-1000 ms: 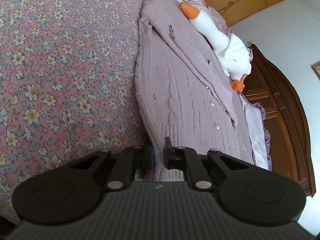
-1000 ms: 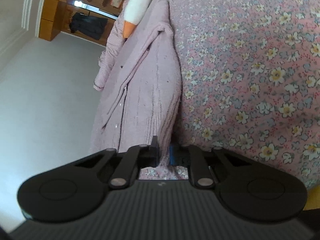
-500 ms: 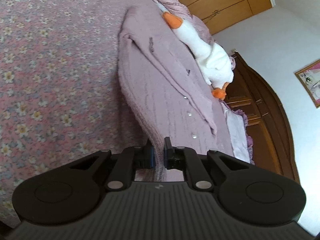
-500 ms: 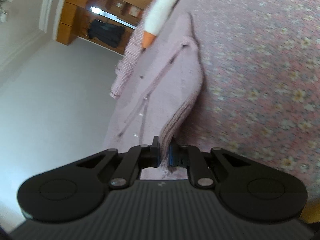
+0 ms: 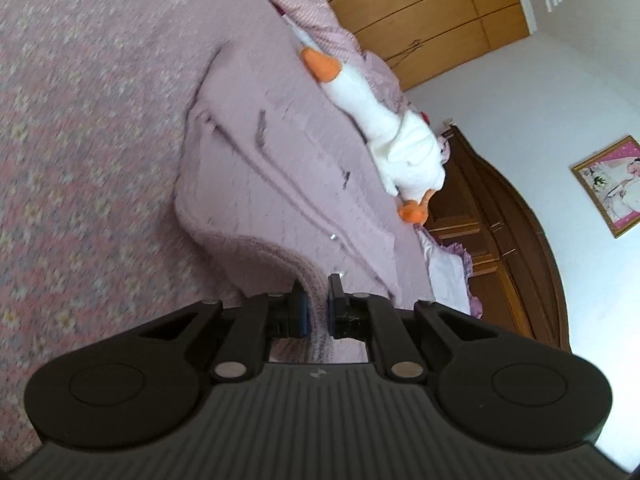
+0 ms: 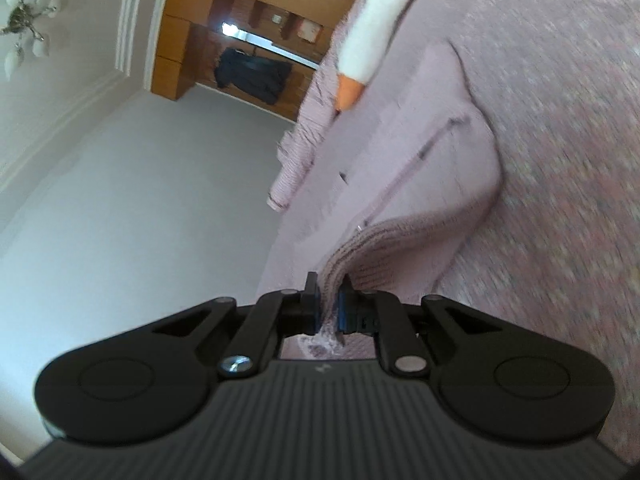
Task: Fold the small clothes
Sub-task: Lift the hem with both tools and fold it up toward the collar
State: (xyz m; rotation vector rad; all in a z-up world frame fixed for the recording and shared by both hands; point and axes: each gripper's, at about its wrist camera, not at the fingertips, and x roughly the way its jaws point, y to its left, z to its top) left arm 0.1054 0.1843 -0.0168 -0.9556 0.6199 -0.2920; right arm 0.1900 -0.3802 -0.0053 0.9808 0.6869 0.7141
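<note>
The lilac cardigan lies lengthwise on the bed, its long axis running away from both grippers toward the plush goose near its far end. The ribbed hem is lifted and curls back over the body of the garment. The left gripper pinches 1 corner of that hem, jaws narrow with the knit between them; the right gripper is clamped on the other corner in the same way. The cardigan is a soft, chunky knit with a buttoned front band along its length and a few small pale buttons. The goose is white and fluffy with an orange beak and feet. Under it all is a pink floral bedspread, blurred here. Around the bed stand a dark wooden headboard, honey-coloured wardrobes and white walls, with 1 framed picture.
</note>
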